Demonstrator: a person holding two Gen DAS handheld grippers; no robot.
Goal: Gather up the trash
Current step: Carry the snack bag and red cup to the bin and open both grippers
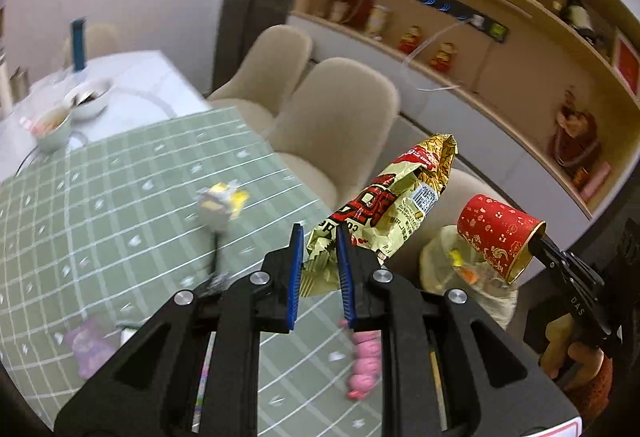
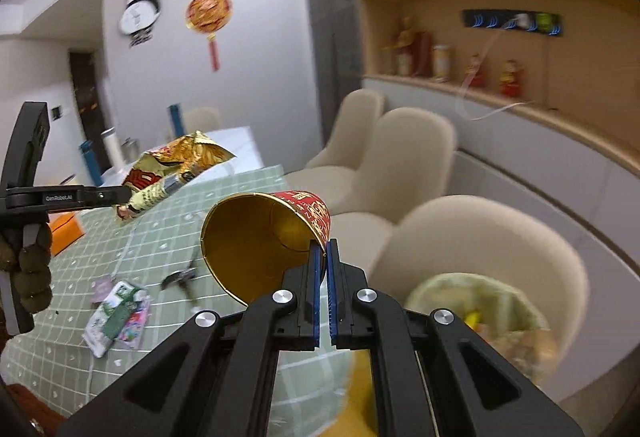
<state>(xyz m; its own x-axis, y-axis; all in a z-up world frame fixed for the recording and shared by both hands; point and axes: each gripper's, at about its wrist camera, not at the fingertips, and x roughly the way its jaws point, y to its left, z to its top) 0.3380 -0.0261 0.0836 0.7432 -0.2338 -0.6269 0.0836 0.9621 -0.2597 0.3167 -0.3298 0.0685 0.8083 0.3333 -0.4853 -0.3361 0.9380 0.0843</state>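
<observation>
Gold-and-red crinkled foil snack bag (image 1: 394, 205) sits pinched by its lower edge between the blue-padded fingers of the left gripper (image 1: 320, 257), and it rises up and to the right, held in the air above the near right edge of the green checked cloth on the counter (image 1: 100, 205). To the right, the right gripper (image 1: 538, 239) grips the gold rim of a red paper cup with gold print (image 1: 496, 233), which lies tipped on its side just above a pale bag-lined bin (image 1: 436, 257) that already has scraps inside. On the cloth lie a blurred yellow-and-white wrapper (image 1: 222, 201), a pink packet (image 1: 362, 365) near the gripper and a purple packet (image 1: 86, 349) at near left. Two white bowls (image 1: 68, 113) stand at the far left end, and cream chairs (image 1: 340, 117) line the right side.

From the right wrist, the right gripper (image 2: 324, 249) has its fingers nearly together, clamped on the thin wall of the cup (image 2: 260, 237), whose gold inside faces the camera and the left. The bin (image 2: 480, 301) sits low at the right, beside a cream chair. At the left, the left gripper (image 2: 124, 195) holds the foil bag (image 2: 176, 169) above the cloth. A green-and-white carton wrapper (image 2: 116, 313) and an orange box (image 2: 66, 231) rest on the counter (image 2: 160, 245).
</observation>
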